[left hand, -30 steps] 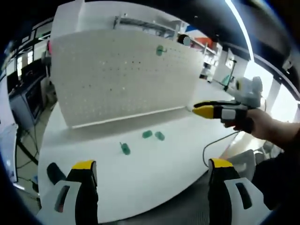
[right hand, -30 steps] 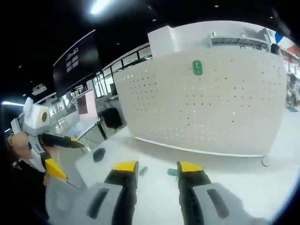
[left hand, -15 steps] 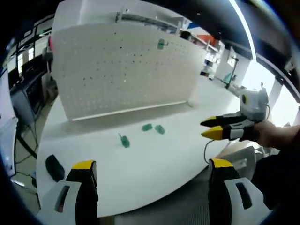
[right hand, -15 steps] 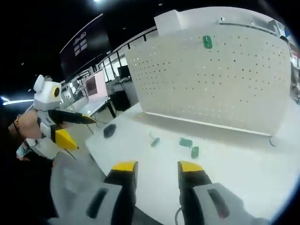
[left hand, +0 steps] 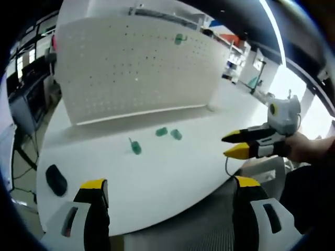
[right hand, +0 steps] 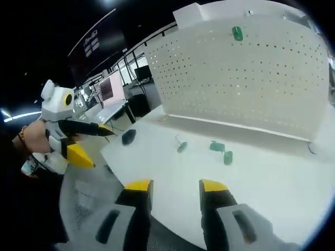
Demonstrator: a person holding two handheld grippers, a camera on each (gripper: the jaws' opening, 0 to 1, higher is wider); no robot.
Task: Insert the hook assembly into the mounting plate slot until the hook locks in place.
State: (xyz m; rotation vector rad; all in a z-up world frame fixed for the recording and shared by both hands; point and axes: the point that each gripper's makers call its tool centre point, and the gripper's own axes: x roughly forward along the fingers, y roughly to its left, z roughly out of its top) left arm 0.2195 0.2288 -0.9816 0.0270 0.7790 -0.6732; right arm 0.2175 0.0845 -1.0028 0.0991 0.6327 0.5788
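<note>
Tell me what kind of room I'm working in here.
Probably an open lab or workshop hall. A white perforated pegboard panel stands on a white round-edged table, with small green plastic hook pieces lying on it. Desks with monitors and distant shelving stand beyond.

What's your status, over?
Left gripper open, right gripper open, both empty, short of the table. Three green hook pieces lie loose there; one green hook on the pegboard. Path unobstructed.

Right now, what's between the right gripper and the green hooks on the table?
Only bare white table between the right gripper and the green hooks, in the right gripper view.
</note>
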